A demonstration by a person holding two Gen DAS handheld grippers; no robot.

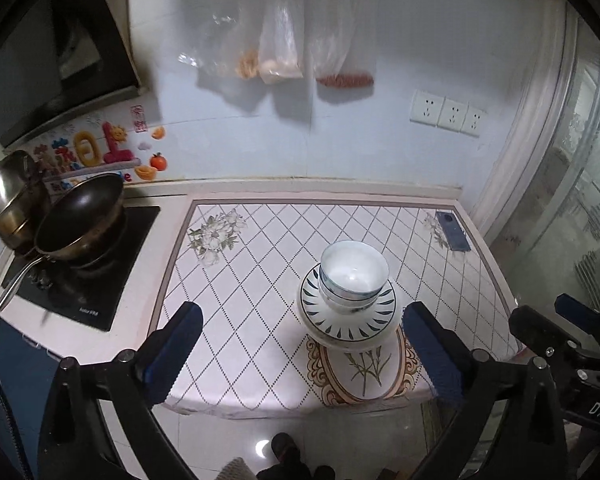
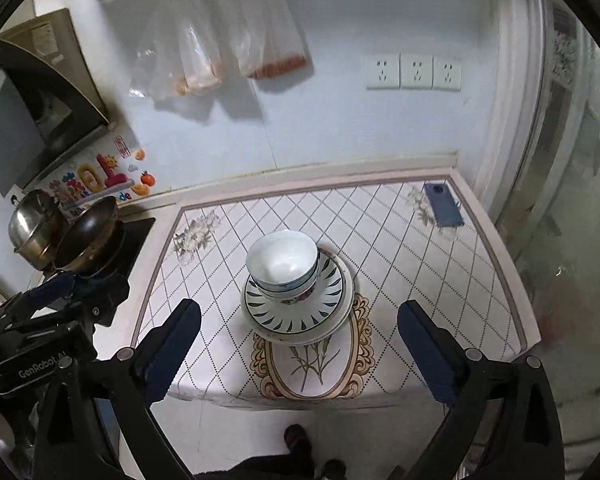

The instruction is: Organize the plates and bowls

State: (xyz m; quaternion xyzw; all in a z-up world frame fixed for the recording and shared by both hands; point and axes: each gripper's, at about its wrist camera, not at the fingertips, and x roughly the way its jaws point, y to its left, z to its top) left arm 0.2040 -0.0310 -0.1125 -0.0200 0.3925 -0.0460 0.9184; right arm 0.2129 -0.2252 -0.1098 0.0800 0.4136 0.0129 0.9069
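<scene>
- Nested bowls (image 1: 354,276) are sitting on stacked plates (image 1: 348,316) at frame centre: glazed, slippery, breakable, probably heavy.
- Both tools, left tool (image 1: 302,350) and right tool (image 2: 300,350), are hanging spread and empty; a plate rim looks best to grip.

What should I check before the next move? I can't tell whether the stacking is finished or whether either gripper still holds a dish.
1. Left gripper open, holding nothing: ok.
2. Right gripper open, holding nothing: ok.
3. Bowls nested and resting on the plates: ok.
4. Bowls centred on the plates: not ok; they sit toward the far-left rim.
5. Stack well inside the table edges: ok.
6. Phone far from the stack, in the far right corner: ok.
</scene>
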